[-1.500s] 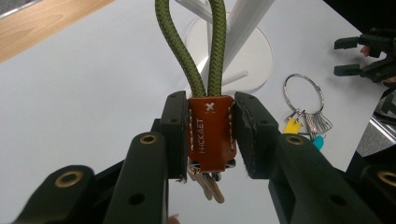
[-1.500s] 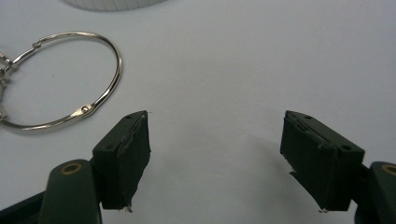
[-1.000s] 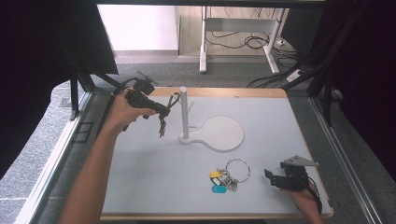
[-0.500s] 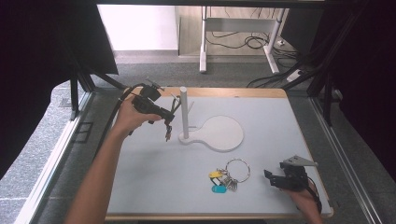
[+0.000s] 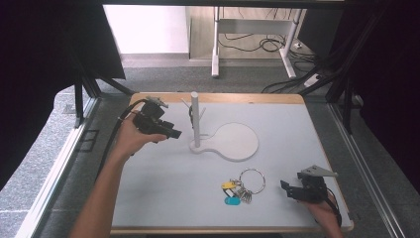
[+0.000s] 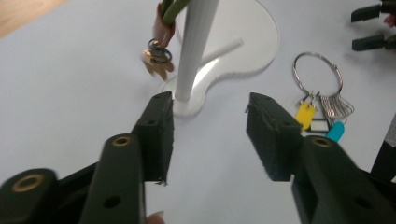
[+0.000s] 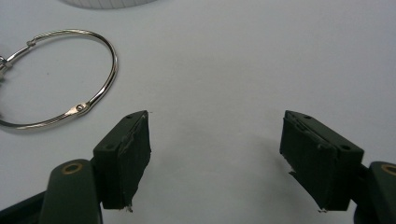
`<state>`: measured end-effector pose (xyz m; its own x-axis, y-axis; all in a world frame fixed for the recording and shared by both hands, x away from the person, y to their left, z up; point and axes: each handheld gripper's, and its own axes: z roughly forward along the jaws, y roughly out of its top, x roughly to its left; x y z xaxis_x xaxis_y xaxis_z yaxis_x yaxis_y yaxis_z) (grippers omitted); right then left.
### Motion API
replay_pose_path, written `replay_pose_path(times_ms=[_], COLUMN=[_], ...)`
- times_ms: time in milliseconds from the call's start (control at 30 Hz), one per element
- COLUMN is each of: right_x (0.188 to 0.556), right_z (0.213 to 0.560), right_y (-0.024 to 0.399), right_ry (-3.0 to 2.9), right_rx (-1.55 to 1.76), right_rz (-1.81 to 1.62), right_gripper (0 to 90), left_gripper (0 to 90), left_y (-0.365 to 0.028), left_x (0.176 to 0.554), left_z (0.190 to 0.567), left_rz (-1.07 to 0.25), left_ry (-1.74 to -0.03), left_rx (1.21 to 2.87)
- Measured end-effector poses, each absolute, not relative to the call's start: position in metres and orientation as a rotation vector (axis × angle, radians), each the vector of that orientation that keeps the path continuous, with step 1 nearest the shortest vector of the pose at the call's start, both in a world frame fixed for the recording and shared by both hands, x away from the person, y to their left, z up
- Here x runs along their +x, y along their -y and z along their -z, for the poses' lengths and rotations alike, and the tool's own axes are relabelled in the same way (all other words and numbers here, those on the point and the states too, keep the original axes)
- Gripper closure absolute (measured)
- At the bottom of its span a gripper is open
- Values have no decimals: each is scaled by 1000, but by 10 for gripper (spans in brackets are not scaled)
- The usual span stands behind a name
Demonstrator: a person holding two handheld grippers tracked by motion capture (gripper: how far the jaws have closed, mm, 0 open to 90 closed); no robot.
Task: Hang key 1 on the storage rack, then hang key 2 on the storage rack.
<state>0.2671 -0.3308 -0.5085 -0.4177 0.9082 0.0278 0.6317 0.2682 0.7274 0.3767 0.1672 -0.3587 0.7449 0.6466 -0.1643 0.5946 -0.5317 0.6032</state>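
Observation:
A white stand (image 5: pixel 195 121) rises as a post from a flat round base (image 5: pixel 237 142) mid-table. A small key bunch (image 6: pixel 156 58) hangs by a dark green strap (image 5: pixel 190 115) from a peg on the post. My left gripper (image 5: pixel 174 134) is just left of the post; its jaws have just been opening and nothing is between them. In the left gripper view, the left gripper (image 6: pixel 208 107) points at the post's foot. A large key ring with keys and yellow and blue tags (image 5: pixel 242 186) lies on the mat. My right gripper (image 5: pixel 288 189) rests open to its right, and the right gripper (image 7: pixel 217 121) has the ring (image 7: pixel 60 74) ahead of its left jaw.
The grey mat (image 5: pixel 163 188) covers a wooden table whose edge (image 5: pixel 218 98) shows at the back. Metal frame rails run along both sides. Bare mat lies at the front left and back right.
The left gripper carried the strap with keys to the post, let it go on the peg, opened, and drew back down and left. The right gripper has not moved.

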Motion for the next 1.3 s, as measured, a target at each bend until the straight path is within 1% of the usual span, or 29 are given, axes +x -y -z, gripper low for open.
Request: replay_pose_path(times_ms=[167,300,400,767,900,1000,1067,1133,1300], right_x=[267,266,265,265,265,266,266,268,275], right_z=[508,507,506,500,499,497,496,495,486], right_y=[330,329,327,324,324,321,318,317,307], right_ry=[-2157,-2166,-2181,-2168,-2174,-2180,-2174,-2175,-2196], right_rx=[1389,1366,1339,1357,1354,1339,1332,1322,1288], right_rz=[-956,-979,-997,-1042,-1044,-1030,-1015,-1006,-1002], right_gripper=[251,251,250,253,299,339,375,393,441], left_gripper=[459,450,449,427,426,424,424,424,420], left_y=[-175,-178,-181,-191,-192,-193,-195,-197,-208], left_x=[355,335,322,279,274,275,275,273,263], left_z=[371,384,393,437,452,457,458,458,453], left_rz=[-133,-137,-160,-129,-84,-96,-97,-105,-91], left_ry=[-911,-896,-881,-892,-905,-912,-919,-923,-938], left_rx=[2265,2221,2240,2248,2265,2284,2281,2285,2226])
